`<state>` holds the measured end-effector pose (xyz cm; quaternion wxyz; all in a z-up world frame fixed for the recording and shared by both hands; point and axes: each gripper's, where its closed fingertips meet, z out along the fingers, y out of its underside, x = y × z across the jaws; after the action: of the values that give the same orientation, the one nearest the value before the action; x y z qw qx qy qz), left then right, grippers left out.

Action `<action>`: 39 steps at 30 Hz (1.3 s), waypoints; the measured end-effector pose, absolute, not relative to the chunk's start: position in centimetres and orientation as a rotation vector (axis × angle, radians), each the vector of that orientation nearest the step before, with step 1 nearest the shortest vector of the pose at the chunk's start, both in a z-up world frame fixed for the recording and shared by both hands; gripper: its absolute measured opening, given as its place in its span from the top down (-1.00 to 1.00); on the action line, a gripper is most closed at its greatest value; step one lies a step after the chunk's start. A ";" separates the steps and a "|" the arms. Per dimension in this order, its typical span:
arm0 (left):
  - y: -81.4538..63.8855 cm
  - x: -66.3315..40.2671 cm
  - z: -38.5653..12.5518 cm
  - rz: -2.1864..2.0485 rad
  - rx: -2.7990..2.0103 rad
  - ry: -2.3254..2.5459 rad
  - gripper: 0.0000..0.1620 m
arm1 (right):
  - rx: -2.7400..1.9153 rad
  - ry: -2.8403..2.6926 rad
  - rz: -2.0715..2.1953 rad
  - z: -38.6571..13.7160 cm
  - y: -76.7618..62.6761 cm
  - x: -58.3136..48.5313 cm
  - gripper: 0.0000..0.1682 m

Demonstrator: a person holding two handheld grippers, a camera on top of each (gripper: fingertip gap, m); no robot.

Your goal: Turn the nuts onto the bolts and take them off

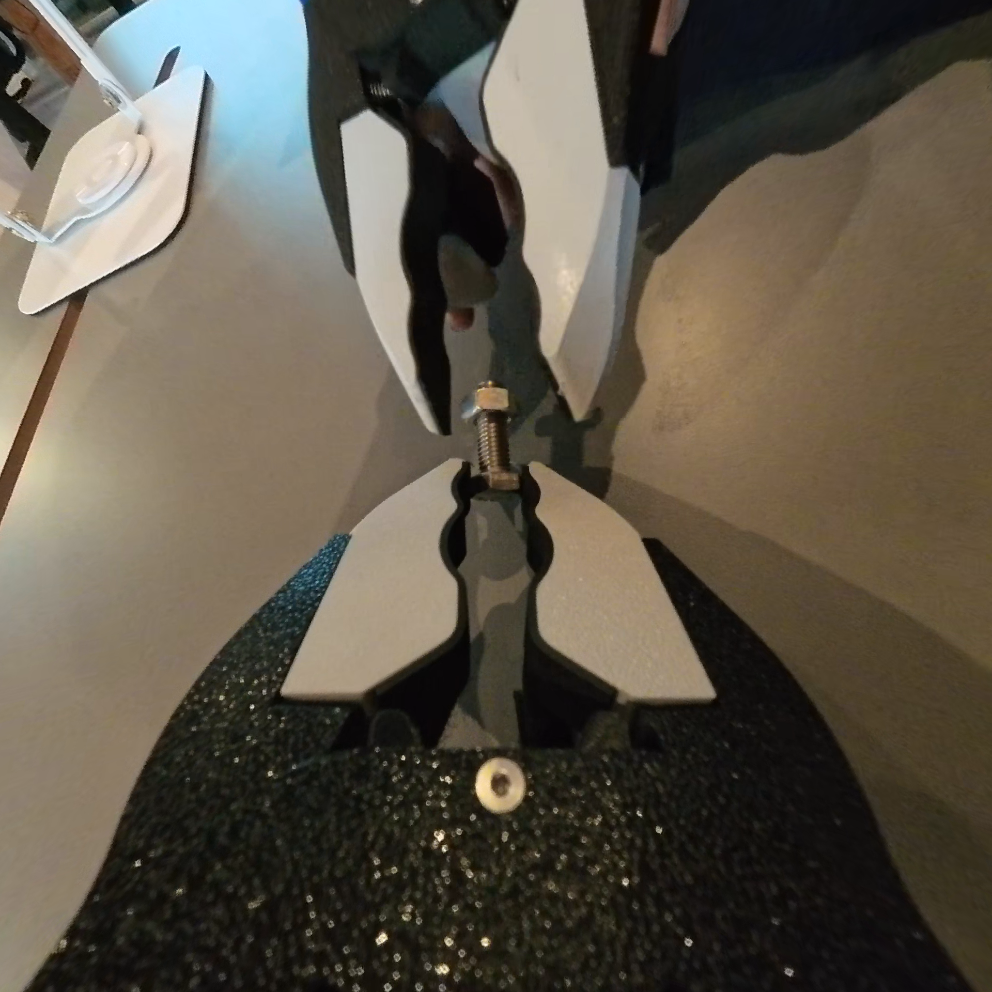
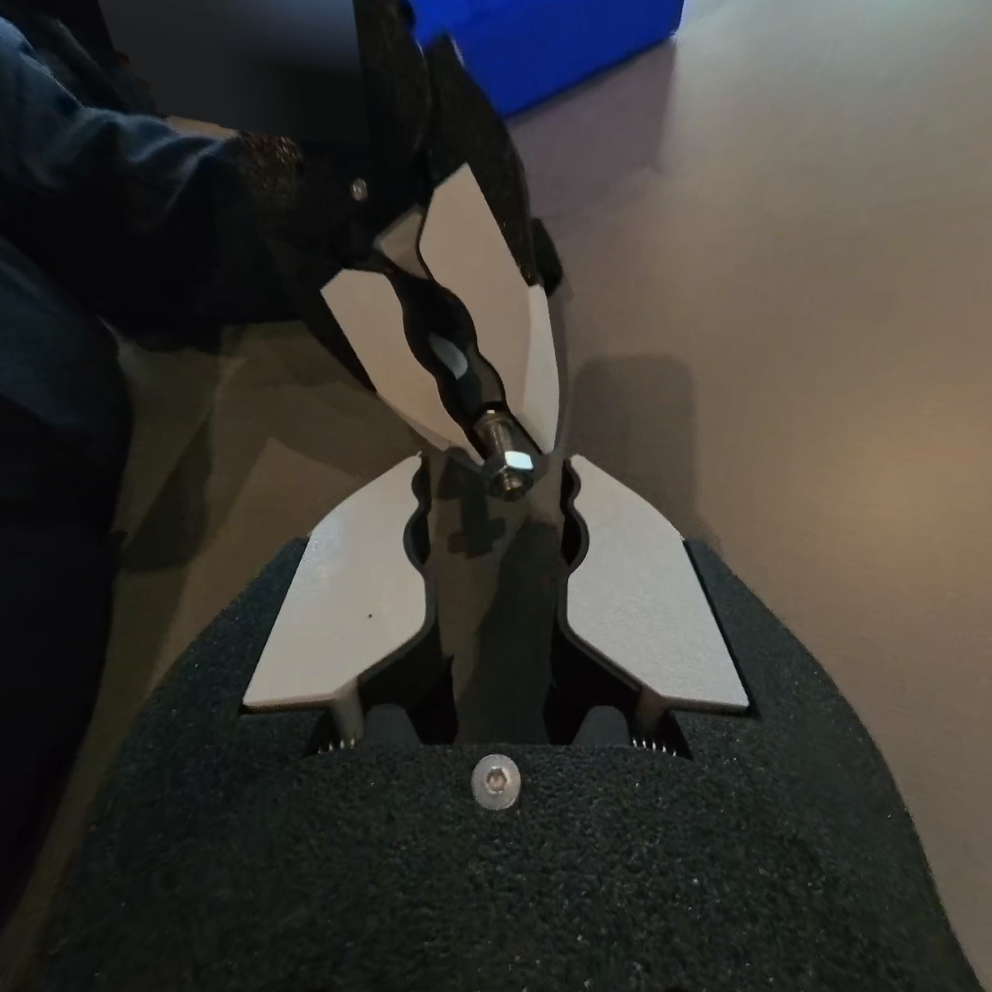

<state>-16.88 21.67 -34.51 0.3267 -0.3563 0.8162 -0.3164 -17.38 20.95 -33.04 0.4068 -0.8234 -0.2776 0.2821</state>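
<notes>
My left gripper point(image 1: 495, 472) pinches the bolt point(image 1: 491, 445) by its hex head at the fingertips, while my right gripper point(image 2: 494, 467) spreads around the nut point(image 2: 512, 466) near the thread's end; small, hard, slick steel, best gripped on the flats.

I'm working in dim, warm light; my tongs are casting soft shadows on the table point(image 1: 805, 429), and wide-angle edges are bending and blurring.

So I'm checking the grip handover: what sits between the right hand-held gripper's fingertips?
The nut at the threaded end of the bolt lies there, not touching either fingertip of the open right hand-held gripper. The right wrist view shows this best.
</notes>
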 end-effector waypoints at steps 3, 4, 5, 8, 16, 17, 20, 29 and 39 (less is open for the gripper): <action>21.7 -16.9 -34.5 -0.829 -0.934 2.139 0.79 | -2.120 -0.730 0.728 -33.7 20.6 -17.7 0.46; 21.7 -16.9 -34.5 -0.829 -0.934 2.139 0.79 | -2.121 -0.740 0.733 -33.7 20.5 -17.8 0.46; 21.7 -16.9 -34.5 -0.830 -0.935 2.139 0.79 | -2.118 -0.750 0.736 -33.7 20.4 -17.8 0.47; 21.7 -16.9 -34.5 -0.831 -0.936 2.141 0.79 | -2.087 -0.775 0.742 -33.4 20.2 -18.1 0.46; 21.6 -16.9 -34.5 -0.833 -0.935 2.143 0.79 | -1.898 -0.762 0.748 -30.9 20.4 -18.2 0.47; 21.6 -16.9 -34.5 -0.833 -0.935 2.143 0.79 | -1.925 -0.727 0.742 -31.1 20.7 -17.9 0.45; 21.7 -16.9 -34.5 -0.834 -0.936 2.143 0.79 | -2.028 -0.690 0.703 -32.4 21.1 -17.1 0.42; 21.7 -16.9 -34.5 -0.834 -0.937 2.144 0.79 | -2.096 -0.817 0.678 -33.8 20.2 -17.9 0.44; 21.6 -16.9 -34.5 -0.836 -0.937 2.146 0.79 | -1.883 -0.820 0.772 -31.0 19.8 -18.6 0.46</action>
<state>-16.90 21.64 -34.55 0.3217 -0.3568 0.8172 -0.3185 -18.61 19.75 -30.97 0.4562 -0.7637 -0.3327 0.3129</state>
